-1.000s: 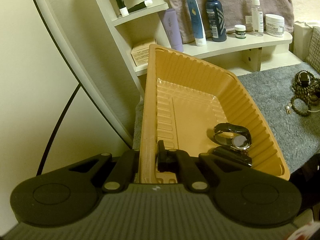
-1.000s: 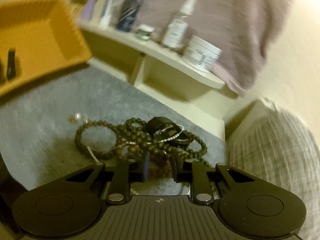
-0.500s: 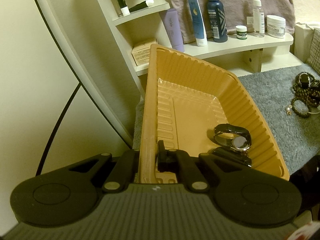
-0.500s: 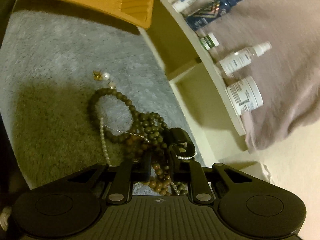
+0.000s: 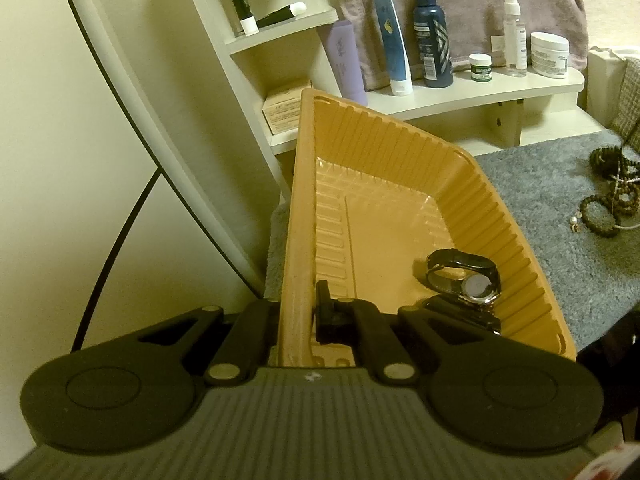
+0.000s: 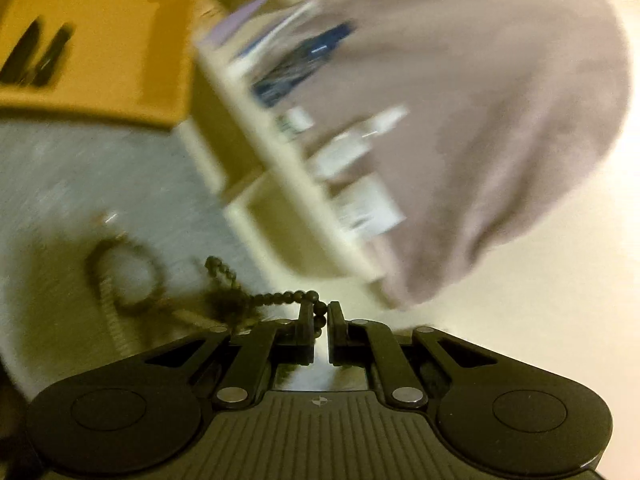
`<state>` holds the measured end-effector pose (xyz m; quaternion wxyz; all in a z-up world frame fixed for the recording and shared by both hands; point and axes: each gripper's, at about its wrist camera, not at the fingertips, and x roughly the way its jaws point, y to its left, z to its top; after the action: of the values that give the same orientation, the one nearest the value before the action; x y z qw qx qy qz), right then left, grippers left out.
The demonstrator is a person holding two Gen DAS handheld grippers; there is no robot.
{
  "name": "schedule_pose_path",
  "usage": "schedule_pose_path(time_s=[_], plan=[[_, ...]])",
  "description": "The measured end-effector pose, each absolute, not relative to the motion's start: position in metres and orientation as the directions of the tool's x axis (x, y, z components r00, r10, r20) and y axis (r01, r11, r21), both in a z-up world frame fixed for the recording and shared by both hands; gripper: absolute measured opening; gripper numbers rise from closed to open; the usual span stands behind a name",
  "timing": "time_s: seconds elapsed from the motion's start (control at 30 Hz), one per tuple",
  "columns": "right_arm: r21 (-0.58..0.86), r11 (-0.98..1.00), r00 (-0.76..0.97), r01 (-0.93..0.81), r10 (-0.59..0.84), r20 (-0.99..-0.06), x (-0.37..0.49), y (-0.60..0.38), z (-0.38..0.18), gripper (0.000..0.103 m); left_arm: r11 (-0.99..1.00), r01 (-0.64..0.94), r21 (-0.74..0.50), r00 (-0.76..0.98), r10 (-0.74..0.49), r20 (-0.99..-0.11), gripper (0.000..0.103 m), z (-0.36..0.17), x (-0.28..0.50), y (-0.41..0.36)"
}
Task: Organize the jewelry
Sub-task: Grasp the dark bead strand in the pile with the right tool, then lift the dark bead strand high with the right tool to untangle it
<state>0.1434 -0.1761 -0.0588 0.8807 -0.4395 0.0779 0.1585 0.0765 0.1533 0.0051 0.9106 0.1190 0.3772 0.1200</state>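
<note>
An orange plastic tray stands tilted, and my left gripper is shut on its near left rim. Inside the tray lie a black wristwatch and a dark band. On the grey mat to the right is a heap of dark bead bracelets with a thin pearl chain. In the blurred right wrist view my right gripper is shut on a strand of dark beads, which stretches left and down to the bead heap. The tray shows at upper left.
A cream shelf behind the tray carries tubes, a dark blue bottle, a spray bottle and small jars, with a mauve towel hanging behind. A curved mirror frame leans at the left. A checked cushion is at the far right.
My right gripper shut on a bead strand in the heap, rolled, and lifted, so the strand now hangs taut from its fingers. My left gripper and the tray stayed where they were.
</note>
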Motion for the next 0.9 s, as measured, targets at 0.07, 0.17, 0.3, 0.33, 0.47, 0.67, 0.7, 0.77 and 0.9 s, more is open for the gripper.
schedule_pose_path(time_s=[0.07, 0.17, 0.3, 0.33, 0.47, 0.67, 0.7, 0.77, 0.9], plan=[[-0.755, 0.580, 0.952, -0.305, 0.207, -0.225, 0.141, -0.180, -0.041, 0.006, 0.943, -0.129, 0.307, 0.688, 0.308, -0.657, 0.004, 0.005, 0.077, 0.153], [-0.751, 0.606, 0.963, -0.263, 0.204, -0.173, 0.139, -0.185, -0.017, 0.006, 0.943, -0.130, 0.307, 0.689, 0.308, -0.655, 0.004, 0.005, 0.077, 0.152], [-0.754, 0.616, 0.971, -0.228, 0.205, -0.126, 0.136, -0.189, 0.008, 0.006, 0.943, -0.129, 0.307, 0.690, 0.308, -0.655, 0.004, 0.005, 0.077, 0.152], [-0.758, 0.615, 0.972, -0.218, 0.203, -0.115, 0.136, -0.190, 0.013, 0.006, 0.943, -0.129, 0.306, 0.690, 0.307, -0.655, 0.004, 0.005, 0.077, 0.152], [-0.761, 0.621, 0.976, -0.188, 0.203, -0.075, 0.133, -0.192, 0.034, 0.006, 0.944, -0.127, 0.306, 0.694, 0.305, -0.653, 0.004, 0.006, 0.076, 0.151], [-0.774, 0.615, 0.974, -0.150, 0.224, -0.010, 0.132, -0.190, 0.066, 0.006, 0.944, -0.125, 0.305, 0.696, 0.303, -0.652, 0.005, 0.007, 0.076, 0.151], [-0.777, 0.613, 0.973, -0.145, 0.230, -0.001, 0.132, -0.189, 0.072, 0.006, 0.944, -0.126, 0.305, 0.695, 0.304, -0.652, 0.005, 0.007, 0.076, 0.151], [-0.786, 0.603, 0.971, -0.138, 0.238, 0.013, 0.133, -0.187, 0.080, 0.006, 0.944, -0.126, 0.305, 0.695, 0.304, -0.652, 0.005, 0.007, 0.076, 0.151], [-0.798, 0.591, 0.968, -0.117, 0.248, 0.042, 0.136, -0.185, 0.095, 0.006, 0.944, -0.127, 0.305, 0.695, 0.304, -0.652, 0.005, 0.007, 0.076, 0.151]])
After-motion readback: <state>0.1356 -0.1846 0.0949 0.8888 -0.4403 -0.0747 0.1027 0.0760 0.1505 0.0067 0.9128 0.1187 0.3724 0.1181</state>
